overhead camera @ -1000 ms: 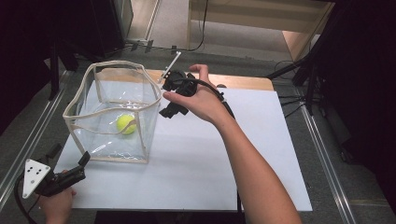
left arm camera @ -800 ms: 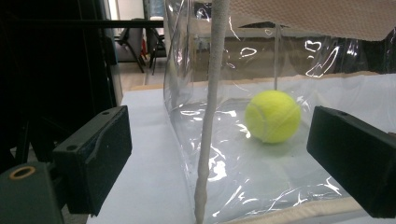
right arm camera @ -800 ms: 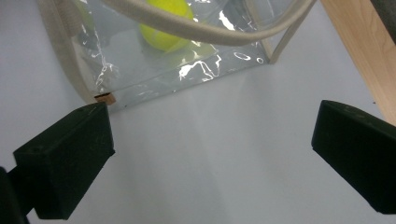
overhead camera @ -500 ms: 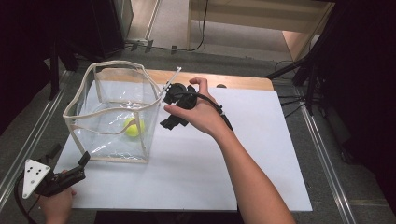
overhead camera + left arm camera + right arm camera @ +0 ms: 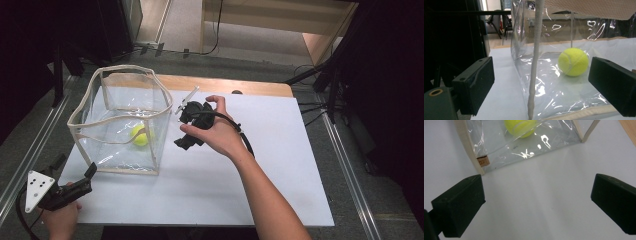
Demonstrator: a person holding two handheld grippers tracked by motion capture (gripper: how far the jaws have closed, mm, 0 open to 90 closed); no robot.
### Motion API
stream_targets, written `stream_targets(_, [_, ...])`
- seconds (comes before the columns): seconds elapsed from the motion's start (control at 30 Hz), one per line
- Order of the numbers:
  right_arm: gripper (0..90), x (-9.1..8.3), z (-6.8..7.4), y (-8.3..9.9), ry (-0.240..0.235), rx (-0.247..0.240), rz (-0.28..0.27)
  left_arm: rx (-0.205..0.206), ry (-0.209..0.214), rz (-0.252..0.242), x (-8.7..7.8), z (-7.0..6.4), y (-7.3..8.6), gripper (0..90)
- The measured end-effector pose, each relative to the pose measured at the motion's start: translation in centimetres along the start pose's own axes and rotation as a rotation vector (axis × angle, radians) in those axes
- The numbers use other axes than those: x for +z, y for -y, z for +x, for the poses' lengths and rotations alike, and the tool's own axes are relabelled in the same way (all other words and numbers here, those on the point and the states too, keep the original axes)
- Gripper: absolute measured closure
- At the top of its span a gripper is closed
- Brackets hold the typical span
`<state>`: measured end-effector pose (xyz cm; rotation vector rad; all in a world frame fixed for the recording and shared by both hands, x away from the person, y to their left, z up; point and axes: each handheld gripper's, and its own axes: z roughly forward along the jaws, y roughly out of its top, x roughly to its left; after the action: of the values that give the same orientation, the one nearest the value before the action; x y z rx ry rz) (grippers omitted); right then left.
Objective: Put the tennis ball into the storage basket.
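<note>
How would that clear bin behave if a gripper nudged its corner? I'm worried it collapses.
The clear bin probably flexes: its walls look like thin crinkled film and its rim bows. It likely slides easily on the white table, and the tennis ball inside would probably roll.

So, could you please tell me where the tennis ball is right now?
In the high view the tennis ball lies inside the clear bin at the table's left, on its floor near the right wall, beside the right tool.

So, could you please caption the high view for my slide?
Tennis ball inside clear bag; right gripper open beside it.
</note>
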<state>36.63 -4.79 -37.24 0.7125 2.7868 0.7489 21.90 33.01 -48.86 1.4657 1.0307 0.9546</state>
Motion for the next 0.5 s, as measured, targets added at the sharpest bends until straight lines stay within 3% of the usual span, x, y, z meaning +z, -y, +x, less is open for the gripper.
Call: stream_targets(0.5, [0.0,0.7,0.8,2.4,0.009,0.020,-0.027,0.000,0.000,0.002,0.0,0.0,0.0,6.9])
